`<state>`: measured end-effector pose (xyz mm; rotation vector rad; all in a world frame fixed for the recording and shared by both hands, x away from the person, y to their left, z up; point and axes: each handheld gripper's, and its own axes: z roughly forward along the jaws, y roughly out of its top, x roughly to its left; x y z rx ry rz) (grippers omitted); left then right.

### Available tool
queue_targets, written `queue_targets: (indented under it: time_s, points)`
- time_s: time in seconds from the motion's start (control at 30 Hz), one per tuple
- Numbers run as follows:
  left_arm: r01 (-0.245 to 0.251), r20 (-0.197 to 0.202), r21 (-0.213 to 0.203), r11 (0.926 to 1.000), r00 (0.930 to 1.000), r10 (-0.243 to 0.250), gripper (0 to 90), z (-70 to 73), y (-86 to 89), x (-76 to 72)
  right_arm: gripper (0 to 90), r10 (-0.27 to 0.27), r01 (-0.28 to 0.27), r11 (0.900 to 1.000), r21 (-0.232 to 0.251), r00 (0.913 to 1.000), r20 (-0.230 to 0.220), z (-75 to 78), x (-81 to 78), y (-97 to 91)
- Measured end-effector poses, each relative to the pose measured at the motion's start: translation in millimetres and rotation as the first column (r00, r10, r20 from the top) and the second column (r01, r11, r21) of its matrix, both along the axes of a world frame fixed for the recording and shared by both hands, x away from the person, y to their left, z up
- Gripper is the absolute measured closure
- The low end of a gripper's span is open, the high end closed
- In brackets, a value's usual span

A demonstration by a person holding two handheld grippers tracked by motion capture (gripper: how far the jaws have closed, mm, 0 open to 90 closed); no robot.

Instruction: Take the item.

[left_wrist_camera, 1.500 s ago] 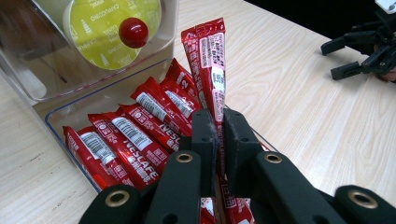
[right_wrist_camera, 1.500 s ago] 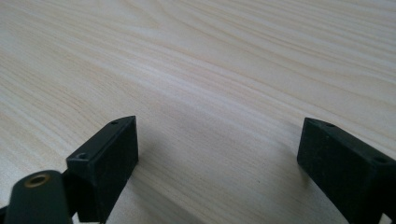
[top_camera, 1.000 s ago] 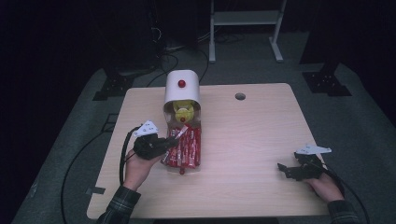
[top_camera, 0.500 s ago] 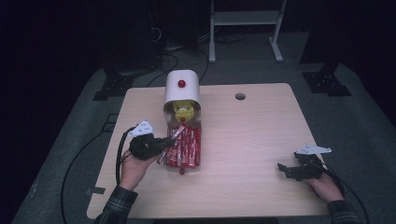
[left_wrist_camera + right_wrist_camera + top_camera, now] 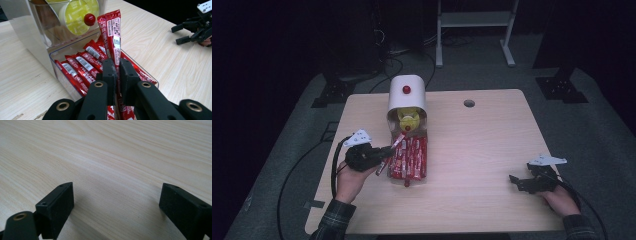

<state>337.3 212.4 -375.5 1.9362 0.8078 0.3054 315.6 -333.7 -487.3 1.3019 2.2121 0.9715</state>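
Claw on the left (image 5: 115, 75) is clamped on one red stick packet (image 5: 113, 32), pinching it near its lower end so most of its length stands up and forward above the clear tray (image 5: 150, 79), tilted toward the white dispenser (image 5: 406, 92) behind. In the high view the same left claw (image 5: 384, 152) sits at the tray's left edge with the packet (image 5: 398, 142) slanting up out of the row of other packets (image 5: 412, 159). The grip is low and narrow on a slick, floppy sachet, so I judge the main risk to be slippage: a quick pull or a twist could let it slide out and drop back into the tray or onto the worktop (image 5: 482, 145). A neighbouring packet lies close against the jaws in the left claw view, and it could be dragged along and spill over the tray wall. The tall free end could also catch the red knob (image 5: 89, 19) or the yellow roll (image 5: 77, 15) in the dispenser if the hand moves forward rather than up and away. Squeezing harder might burst or crease the sachet. The right claw (image 5: 524, 181) rests on the worktop well apart, jaws spread wide with nothing between them (image 5: 116, 202), so it is not steadying the tray, which may shift if the packet snags.
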Motion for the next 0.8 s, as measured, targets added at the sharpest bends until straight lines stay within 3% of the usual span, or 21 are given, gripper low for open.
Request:
queue_targets:
  time_s: [0.8]
  points:
    - [-0.069, -0.002, 0.003, 0.9976, 0.9976, 0.069, 84.1, -1.8, 26.3, 0.7, 11.4, -0.001, 0.001, 1.0000, 0.001, 1.0000, -0.001, 0.0, -0.1, 0.1]
